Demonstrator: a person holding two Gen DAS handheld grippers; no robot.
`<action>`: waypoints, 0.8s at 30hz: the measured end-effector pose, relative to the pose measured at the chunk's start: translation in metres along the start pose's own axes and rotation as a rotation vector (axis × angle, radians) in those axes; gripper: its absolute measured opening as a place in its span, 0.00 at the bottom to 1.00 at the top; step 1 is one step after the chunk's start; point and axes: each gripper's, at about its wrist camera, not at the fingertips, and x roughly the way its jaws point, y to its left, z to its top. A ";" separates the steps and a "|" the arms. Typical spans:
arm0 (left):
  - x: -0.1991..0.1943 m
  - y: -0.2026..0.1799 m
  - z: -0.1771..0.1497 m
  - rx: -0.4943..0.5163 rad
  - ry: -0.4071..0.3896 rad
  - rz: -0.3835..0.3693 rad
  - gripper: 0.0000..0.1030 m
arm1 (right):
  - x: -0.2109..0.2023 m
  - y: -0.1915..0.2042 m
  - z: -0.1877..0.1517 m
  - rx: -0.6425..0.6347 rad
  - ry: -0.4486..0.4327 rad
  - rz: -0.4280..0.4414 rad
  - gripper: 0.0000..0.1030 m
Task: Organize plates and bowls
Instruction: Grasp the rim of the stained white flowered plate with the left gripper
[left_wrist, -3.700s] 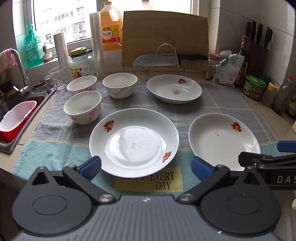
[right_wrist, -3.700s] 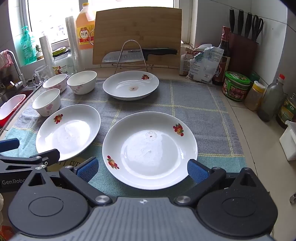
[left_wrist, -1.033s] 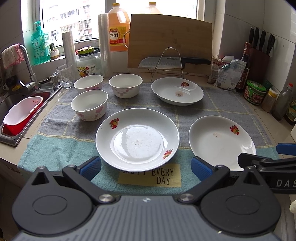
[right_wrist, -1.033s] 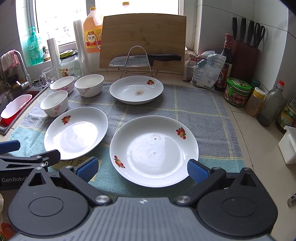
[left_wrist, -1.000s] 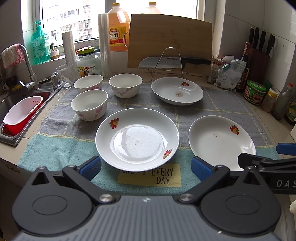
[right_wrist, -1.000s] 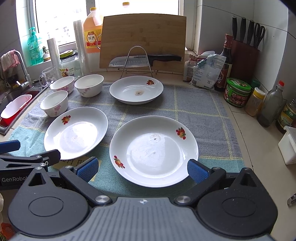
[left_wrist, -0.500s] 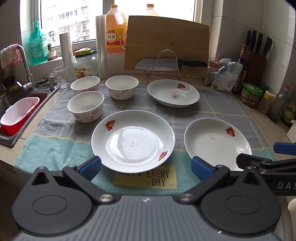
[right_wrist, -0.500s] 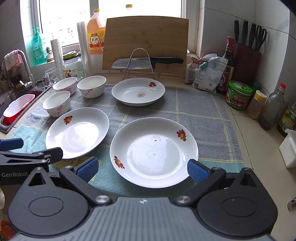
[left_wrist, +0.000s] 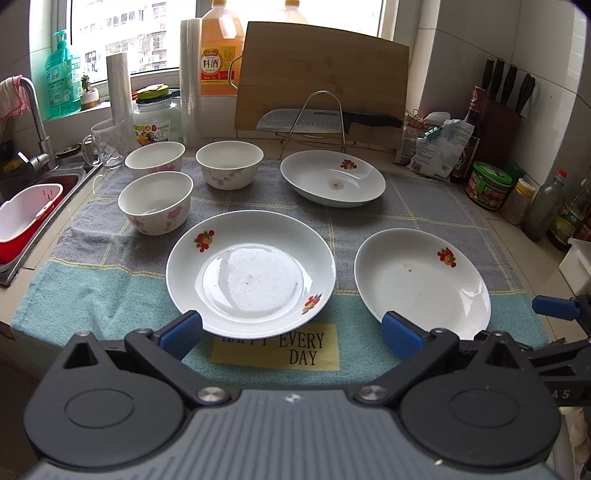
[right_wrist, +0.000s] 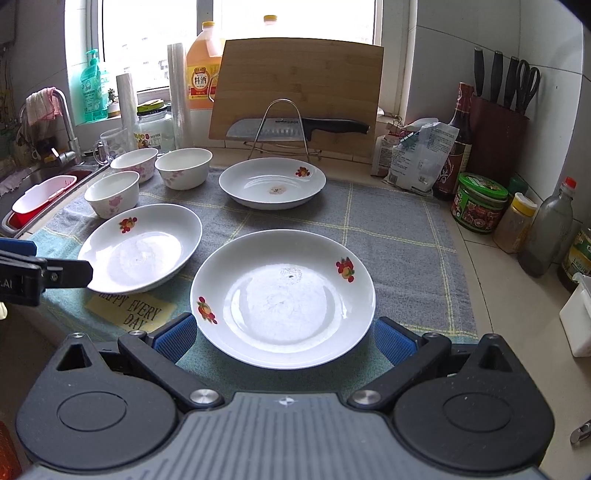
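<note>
- A woven towel, grey check with a teal near band, covers the counter.
- A flat wooden board leans upright behind, a wire rack holding a knife before it.
- Three glossy round white plates with fruit prints lie on the towel: left plate and right plate near, back plate farther.
- Three small white bowls with pink flowers cluster at back left, each apart.
- The left gripper is spread wide, empty, at the left plate's near rim.
- The right gripper is likewise wide and empty, blue pads flanking the right plate.
</note>
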 end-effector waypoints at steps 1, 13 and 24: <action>0.003 0.001 0.000 -0.009 0.011 -0.011 0.99 | 0.002 -0.001 -0.003 -0.006 0.002 0.003 1.00; 0.013 0.000 -0.002 -0.005 -0.010 -0.007 0.99 | 0.039 -0.007 -0.031 -0.014 0.078 0.075 1.00; 0.020 -0.002 0.003 0.007 -0.041 0.005 0.99 | 0.074 -0.010 -0.032 -0.064 0.100 0.056 1.00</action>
